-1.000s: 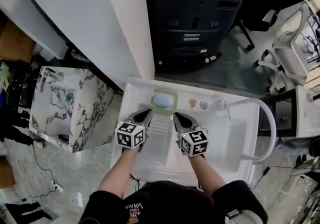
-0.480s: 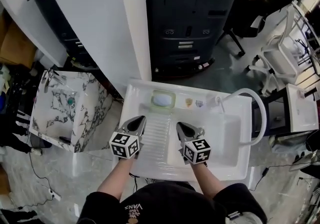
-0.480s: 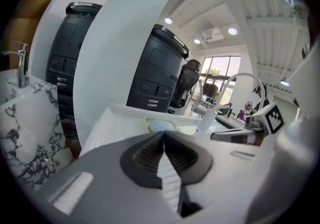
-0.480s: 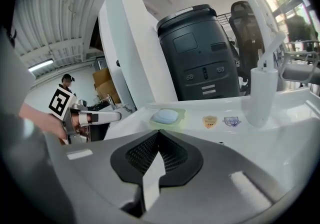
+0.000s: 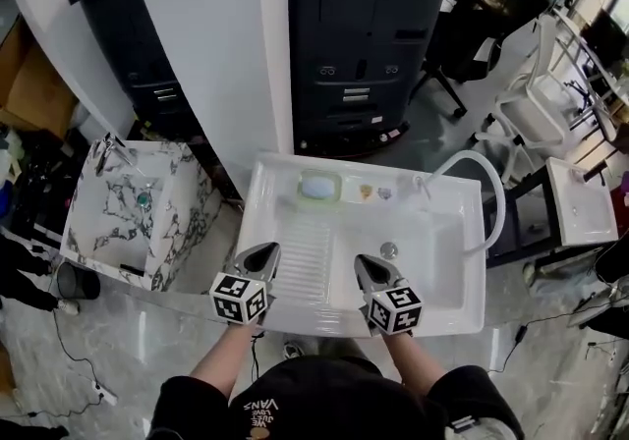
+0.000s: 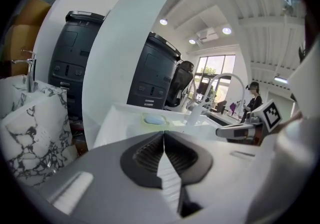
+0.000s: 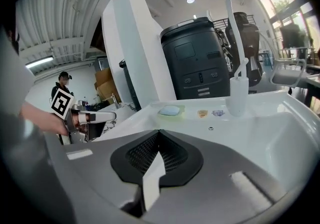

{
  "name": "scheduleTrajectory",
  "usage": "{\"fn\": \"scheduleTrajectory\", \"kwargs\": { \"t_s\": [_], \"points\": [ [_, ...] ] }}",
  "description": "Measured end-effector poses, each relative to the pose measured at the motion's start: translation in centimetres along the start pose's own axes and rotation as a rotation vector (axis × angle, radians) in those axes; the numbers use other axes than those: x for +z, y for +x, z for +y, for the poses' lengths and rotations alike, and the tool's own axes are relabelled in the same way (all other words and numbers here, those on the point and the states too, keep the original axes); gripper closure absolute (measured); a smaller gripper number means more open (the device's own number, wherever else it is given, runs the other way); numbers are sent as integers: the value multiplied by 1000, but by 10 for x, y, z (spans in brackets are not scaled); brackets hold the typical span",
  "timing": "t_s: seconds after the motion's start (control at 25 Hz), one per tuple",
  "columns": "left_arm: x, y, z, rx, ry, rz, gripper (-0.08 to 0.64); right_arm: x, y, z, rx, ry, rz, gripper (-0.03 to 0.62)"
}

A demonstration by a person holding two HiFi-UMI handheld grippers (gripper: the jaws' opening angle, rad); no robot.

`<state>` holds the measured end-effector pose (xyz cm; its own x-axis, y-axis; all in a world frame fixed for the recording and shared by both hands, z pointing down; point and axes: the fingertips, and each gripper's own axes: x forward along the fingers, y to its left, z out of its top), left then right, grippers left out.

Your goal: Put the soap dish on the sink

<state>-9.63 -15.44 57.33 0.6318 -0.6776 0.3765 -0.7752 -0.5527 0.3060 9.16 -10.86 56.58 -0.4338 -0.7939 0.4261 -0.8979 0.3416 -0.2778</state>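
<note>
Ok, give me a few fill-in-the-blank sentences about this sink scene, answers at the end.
The soap dish sits on the ____ ledge of the white sink. The soap in it is ____. The left gripper and right gripper both have jaws ____, holding nothing.
Answers: back; blue; shut.

Grey left gripper point(image 6: 163, 134), jaws together, empty; beyond, pale green soap dish point(image 6: 155, 120) on white ceramic sink point(image 6: 117, 118). Marbled basin point(image 6: 30, 118) at left.

**Colours and patterns at the washing station.**
White sink point(image 5: 275, 194); pale green soap dish point(image 5: 319, 174) carrying light blue soap point(image 5: 317, 190); white basin point(image 5: 187, 222) veined in black marble pattern; black cabinet point(image 5: 364, 55); mottled grey floor point(image 5: 442, 138).
</note>
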Motion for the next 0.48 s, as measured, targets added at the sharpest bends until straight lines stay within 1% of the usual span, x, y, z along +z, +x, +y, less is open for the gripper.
{"fn": "scheduleTrajectory", "kwargs": {
  "t_s": [0.16,0.32,0.48],
  "points": [
    [-5,-26,-14,-20,18,-14,505,-3,-26,10,-9,5,-24,589],
    [-12,-51,-23,-29,25,-33,506,-7,-47,18,-53,2,-64,589],
    [-23,-75,-36,-34,22,-44,506,-17,-66,27,-75,10,-72,589]
  ]
}}
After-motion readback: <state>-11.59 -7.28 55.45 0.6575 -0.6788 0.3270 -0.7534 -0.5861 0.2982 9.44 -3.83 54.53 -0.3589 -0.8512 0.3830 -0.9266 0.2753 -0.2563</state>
